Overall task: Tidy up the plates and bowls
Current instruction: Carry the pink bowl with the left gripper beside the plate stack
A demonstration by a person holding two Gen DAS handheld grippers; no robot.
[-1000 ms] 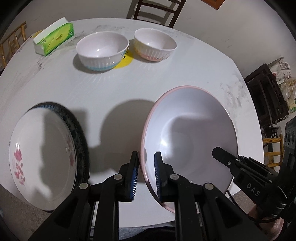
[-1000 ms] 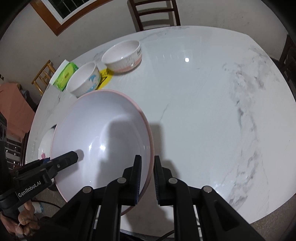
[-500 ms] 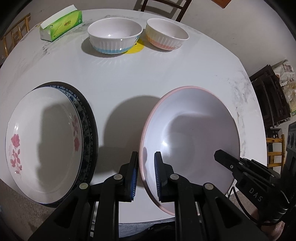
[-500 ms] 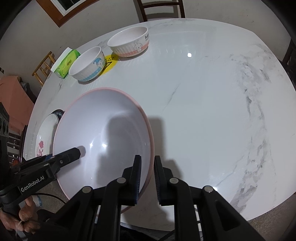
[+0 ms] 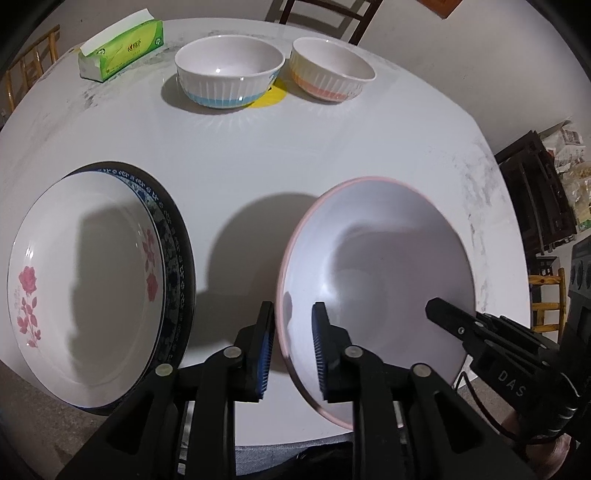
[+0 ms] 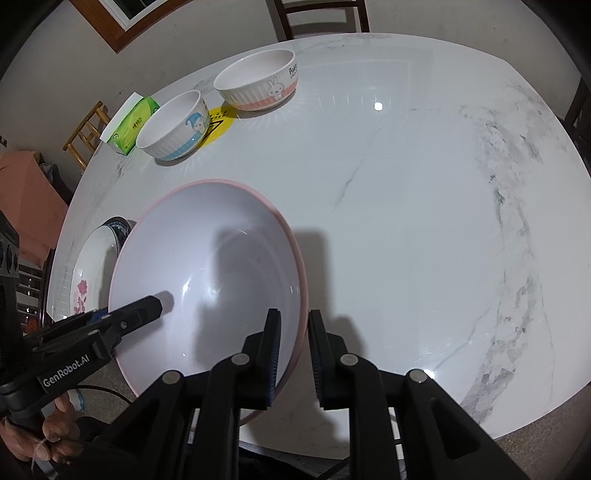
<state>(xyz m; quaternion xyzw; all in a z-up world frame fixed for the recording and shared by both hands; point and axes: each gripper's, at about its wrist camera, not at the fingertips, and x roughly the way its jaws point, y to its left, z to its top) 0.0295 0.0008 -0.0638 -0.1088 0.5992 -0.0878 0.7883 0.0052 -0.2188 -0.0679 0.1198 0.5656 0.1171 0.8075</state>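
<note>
A large white plate with a pink rim (image 5: pixel 376 273) (image 6: pixel 210 266) is held between both grippers above the round white marble table (image 6: pixel 406 184). My left gripper (image 5: pixel 293 332) is shut on its left rim. My right gripper (image 6: pixel 293 339) is shut on its right rim. To the left, a white plate with red flowers (image 5: pixel 85 284) (image 6: pixel 88 280) lies on a dark blue-patterned plate (image 5: pixel 177 254). At the back stand a blue-banded bowl (image 5: pixel 229 72) (image 6: pixel 173 125) and a pink-banded bowl (image 5: pixel 330 70) (image 6: pixel 258 81).
A green tissue pack (image 5: pixel 122 44) (image 6: pixel 129 125) lies at the back left. A yellow sticker (image 5: pixel 275 94) lies between the bowls. Wooden chairs (image 5: pixel 321 14) stand behind the table. Dark furniture (image 5: pixel 535 192) stands to the right.
Both grippers have risen and pulled back with the pink-rimmed plate held between them. More of the flowered plate and the table now shows.
</note>
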